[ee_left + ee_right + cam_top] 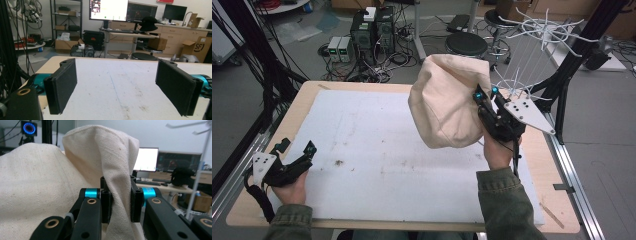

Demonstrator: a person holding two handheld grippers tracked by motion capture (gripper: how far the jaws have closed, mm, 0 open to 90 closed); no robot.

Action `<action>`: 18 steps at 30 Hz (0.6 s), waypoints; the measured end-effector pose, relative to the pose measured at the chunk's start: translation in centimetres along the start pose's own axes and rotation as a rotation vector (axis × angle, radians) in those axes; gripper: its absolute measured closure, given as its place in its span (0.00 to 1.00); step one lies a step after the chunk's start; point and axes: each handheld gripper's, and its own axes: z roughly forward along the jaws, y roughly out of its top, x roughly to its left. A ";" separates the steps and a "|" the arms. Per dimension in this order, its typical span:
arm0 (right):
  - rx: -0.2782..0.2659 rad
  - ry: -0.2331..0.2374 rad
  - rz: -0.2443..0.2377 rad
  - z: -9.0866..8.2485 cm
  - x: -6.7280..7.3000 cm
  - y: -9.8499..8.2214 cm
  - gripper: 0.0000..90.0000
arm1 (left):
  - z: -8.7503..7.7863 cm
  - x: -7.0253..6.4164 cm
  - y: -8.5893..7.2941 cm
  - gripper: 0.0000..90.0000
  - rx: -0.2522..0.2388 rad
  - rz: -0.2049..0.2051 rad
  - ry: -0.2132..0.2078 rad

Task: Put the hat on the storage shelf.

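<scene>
I have the cream canvas bag (447, 100) lifted clear of the white foam mat (372, 150) at the right side of the table, hanging in the air above the mat's far right part, so that its bulk sags freely below the pinch point and nothing drags on the surface. My right gripper (486, 95) holds it by a gathered fold of cloth at the bag's right edge; in the right gripper view the fold (120, 195) runs straight up between the two black pads, which are drawn nearly together and press on it from both sides, so the grip is tight on a thin bunch of fabric and not on the body of the bag. I judge that a pinch at the edge like this is chosen to let the bag hang and open out, perhaps toward the white wire rack (532, 55) that stands just beyond the table's right far corner, though I cannot tell where it is meant to go. My left gripper (299, 155) sits low at the near left corner of the mat, well apart from the bag, parked out of the way. In the left gripper view its jaws stand wide apart with bare mat between them; it holds nothing and touches nothing that I can see. The mat itself shows a few brown specks (339, 162) near its middle.
</scene>
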 end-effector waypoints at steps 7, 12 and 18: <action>-0.111 -0.055 0.002 -1.4 -0.5 1.0 0.85 | 0.0 0.0 0.0 0.20 0.004 -0.003 0.000; -0.155 -0.102 -0.018 -2.0 -0.9 1.7 0.85 | 0.0 0.0 0.0 0.20 0.004 -0.004 0.000; -0.208 -0.142 -0.008 -2.7 -1.5 2.3 0.85 | 0.0 0.0 0.0 0.20 0.004 -0.005 -0.001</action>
